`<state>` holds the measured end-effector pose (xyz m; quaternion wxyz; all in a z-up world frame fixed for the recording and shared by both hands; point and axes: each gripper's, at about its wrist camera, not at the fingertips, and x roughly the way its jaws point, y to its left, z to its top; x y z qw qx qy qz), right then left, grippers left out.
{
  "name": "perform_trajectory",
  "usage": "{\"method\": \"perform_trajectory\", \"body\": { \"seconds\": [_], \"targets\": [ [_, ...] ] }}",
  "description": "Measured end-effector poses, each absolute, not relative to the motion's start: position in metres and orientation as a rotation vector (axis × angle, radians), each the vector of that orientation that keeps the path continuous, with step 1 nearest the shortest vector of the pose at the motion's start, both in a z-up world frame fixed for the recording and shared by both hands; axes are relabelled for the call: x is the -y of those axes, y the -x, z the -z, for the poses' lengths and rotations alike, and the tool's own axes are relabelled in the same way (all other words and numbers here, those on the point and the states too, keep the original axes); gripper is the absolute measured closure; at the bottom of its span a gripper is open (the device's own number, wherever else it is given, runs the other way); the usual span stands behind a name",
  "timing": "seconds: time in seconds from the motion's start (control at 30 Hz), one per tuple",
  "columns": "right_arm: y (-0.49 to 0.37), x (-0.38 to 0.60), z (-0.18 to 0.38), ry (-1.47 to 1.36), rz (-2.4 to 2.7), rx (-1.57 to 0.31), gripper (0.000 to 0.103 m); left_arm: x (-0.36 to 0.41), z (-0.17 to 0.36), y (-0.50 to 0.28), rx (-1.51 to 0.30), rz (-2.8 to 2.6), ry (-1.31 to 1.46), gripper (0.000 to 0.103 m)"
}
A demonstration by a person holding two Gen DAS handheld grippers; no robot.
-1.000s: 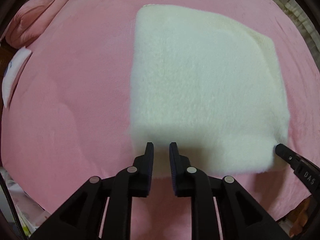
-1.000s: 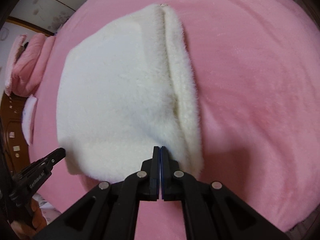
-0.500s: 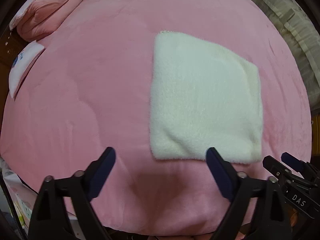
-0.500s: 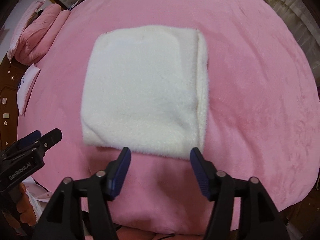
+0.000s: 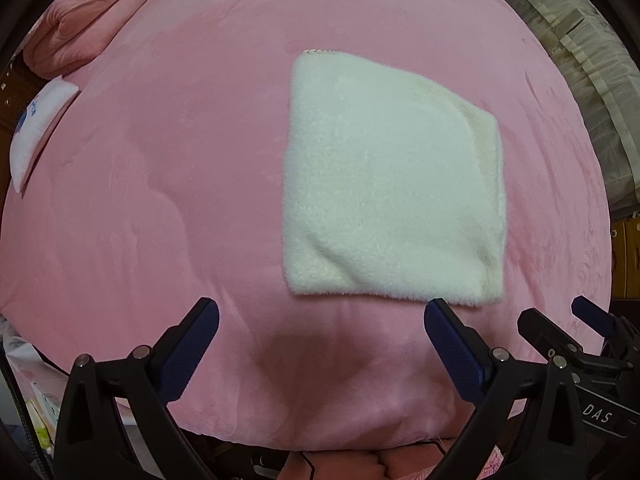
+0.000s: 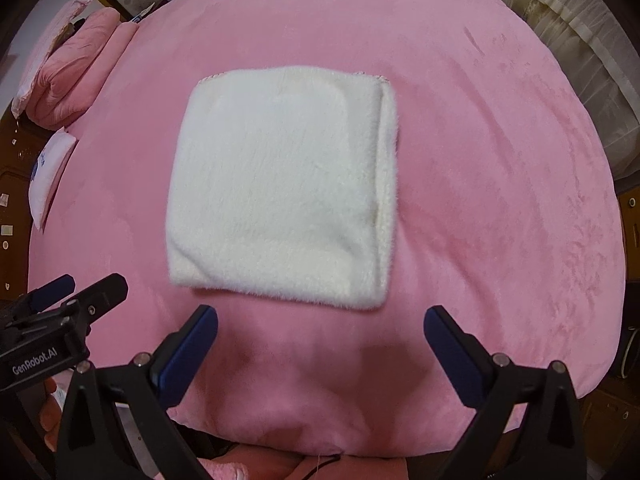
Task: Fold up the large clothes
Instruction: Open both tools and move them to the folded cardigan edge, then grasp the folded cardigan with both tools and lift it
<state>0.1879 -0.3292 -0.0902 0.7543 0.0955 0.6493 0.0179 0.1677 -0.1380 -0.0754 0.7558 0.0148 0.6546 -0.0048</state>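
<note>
Right wrist view: the white fleece garment (image 6: 280,196) lies folded square on the pink bed (image 6: 500,160), toward its near edge, released to settle; right gripper (image 6: 320,344) and left gripper (image 5: 320,344) hover apart and empty, jaws just opened; probably finished.

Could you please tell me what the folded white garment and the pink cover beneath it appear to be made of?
The folded white garment looks like plush fleece or faux fur: long, fuzzy pile, with soft, blurred edges. The pink cover looks like short-pile velvety plush, perhaps flannel fleece: a matte surface with brush marks and shading where the nap lies differently. The exact fibres cannot be told.
</note>
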Motion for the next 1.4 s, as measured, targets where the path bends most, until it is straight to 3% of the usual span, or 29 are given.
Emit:
{"method": "perform_trajectory", "body": {
  "seconds": [0.23, 0.5, 0.67, 0.73, 0.9, 1.03, 1.4],
  "targets": [
    [-0.189, 0.335, 0.096, -0.243, -0.068, -1.424, 0.0, 0.128, 0.077, -0.172, -1.451, 0.045, -0.014, 0.001],
    [-0.238, 0.391, 0.126, -0.46, -0.176, -1.435, 0.0, 0.103, 0.098, -0.242, -1.418, 0.214, 0.063, 0.001],
    [-0.272, 0.418, 0.176, -0.518, -0.124, -1.532, 0.001, 0.087, 0.142, -0.287, -1.497, 0.253, 0.147, 0.001],
    [-0.283, 0.423, 0.198, -0.585, -0.149, -1.558, 0.009, 0.08, 0.164, -0.299, -1.532, 0.274, 0.224, 0.001],
    [-0.306, 0.434, 0.241, -0.743, -0.218, -1.522, 0.012, 0.066, 0.212, -0.317, -1.591, 0.298, 0.387, 0.002],
    [-0.317, 0.439, 0.27, -0.873, -0.242, -1.51, 0.026, 0.057, 0.235, -0.325, -1.607, 0.314, 0.509, 0.002],
    [-0.324, 0.428, 0.284, -0.944, -0.238, -1.532, 0.032, 0.067, 0.269, -0.322, -1.664, 0.267, 0.577, 0.004]
  ]
}}
